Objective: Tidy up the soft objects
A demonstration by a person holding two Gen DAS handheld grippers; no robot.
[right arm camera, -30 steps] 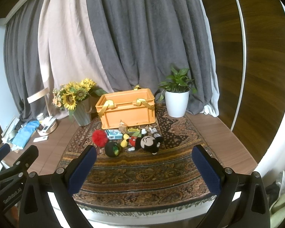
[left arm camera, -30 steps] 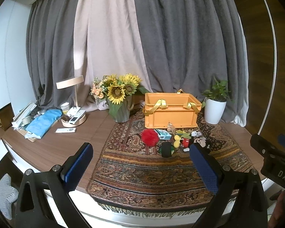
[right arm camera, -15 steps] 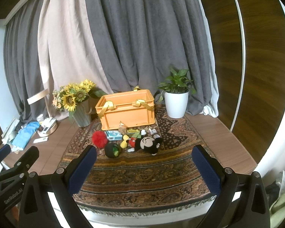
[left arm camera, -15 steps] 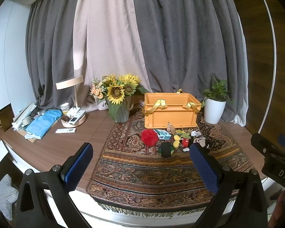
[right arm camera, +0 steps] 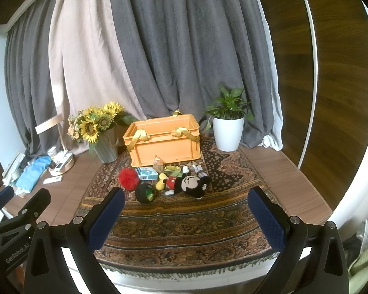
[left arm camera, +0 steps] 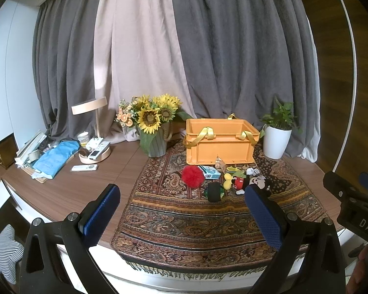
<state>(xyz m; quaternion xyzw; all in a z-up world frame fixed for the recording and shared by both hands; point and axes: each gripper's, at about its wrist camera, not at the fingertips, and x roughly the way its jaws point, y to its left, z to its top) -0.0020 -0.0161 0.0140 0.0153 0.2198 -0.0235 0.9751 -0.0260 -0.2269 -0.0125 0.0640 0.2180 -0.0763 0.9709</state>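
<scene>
While both tools hover short of the table edge, no pickup has begun; the left gripper (left arm camera: 181, 210) and right gripper (right arm camera: 186, 214) stand wide open and empty. The soft toys (right arm camera: 176, 183) lie clustered on the patterned rug (right arm camera: 184, 223), just before the orange crate (right arm camera: 163, 142); the next move likely calls for advancing and descending onto one toy. Grey curtains (right arm camera: 184, 49) back the wooden table (left arm camera: 71, 188).

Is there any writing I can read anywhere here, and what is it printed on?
"GenRobot.AI" on the left gripper's body, seen from the right wrist.
"DAS", cut off at the picture's edge, on the right gripper's body, seen from the left wrist.
Blue box and remotes: print too small to read.
</scene>
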